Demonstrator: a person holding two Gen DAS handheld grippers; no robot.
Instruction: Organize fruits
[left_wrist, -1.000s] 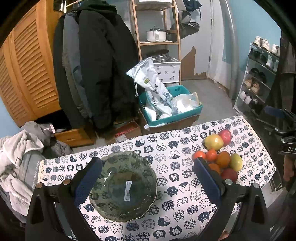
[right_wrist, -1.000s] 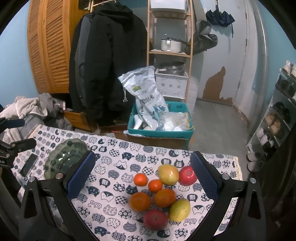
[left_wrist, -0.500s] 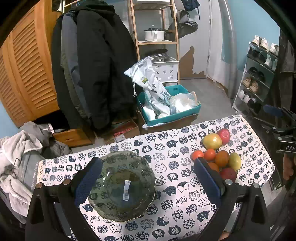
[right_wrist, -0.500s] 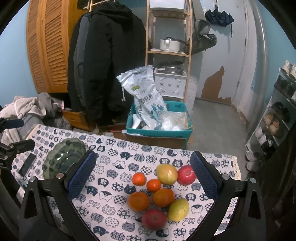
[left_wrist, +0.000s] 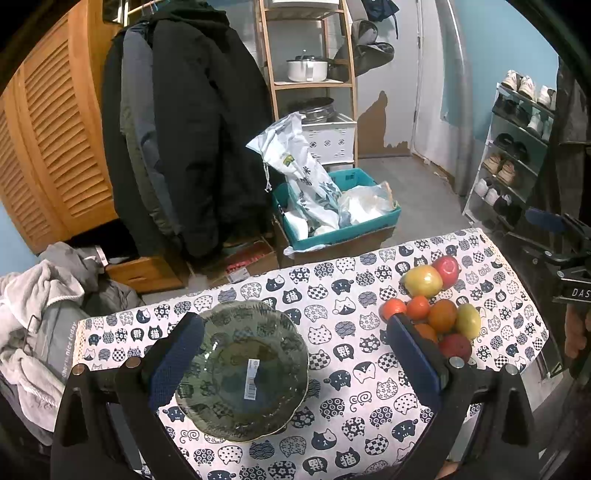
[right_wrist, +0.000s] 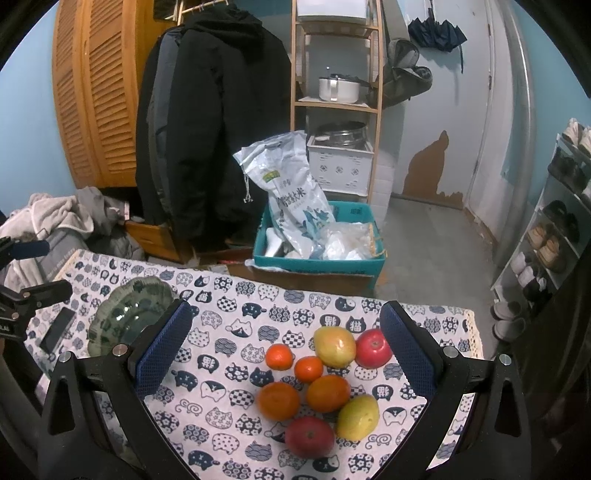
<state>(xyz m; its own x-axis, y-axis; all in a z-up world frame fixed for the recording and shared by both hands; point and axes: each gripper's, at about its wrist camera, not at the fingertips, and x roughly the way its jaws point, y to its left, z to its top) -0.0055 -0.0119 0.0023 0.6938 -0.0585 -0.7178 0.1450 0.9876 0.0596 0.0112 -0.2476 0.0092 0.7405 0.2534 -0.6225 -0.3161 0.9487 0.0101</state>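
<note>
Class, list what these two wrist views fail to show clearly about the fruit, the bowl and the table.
- Left wrist view: one orange is half hidden behind the left gripper's finger.
- Bowl sticker text: too small.
- Right wrist view: the right gripper's finger covers part of the bowl.
- Table near edge: cut off.

White letters "DAS" stand on a black gripper body (left_wrist: 576, 291) at the right edge of the left wrist view, "nice today" runs up a grey garment (left_wrist: 68, 350) at lower left, and the white rice sack (right_wrist: 295, 199) at centre bears Chinese characters ending "大米".
</note>
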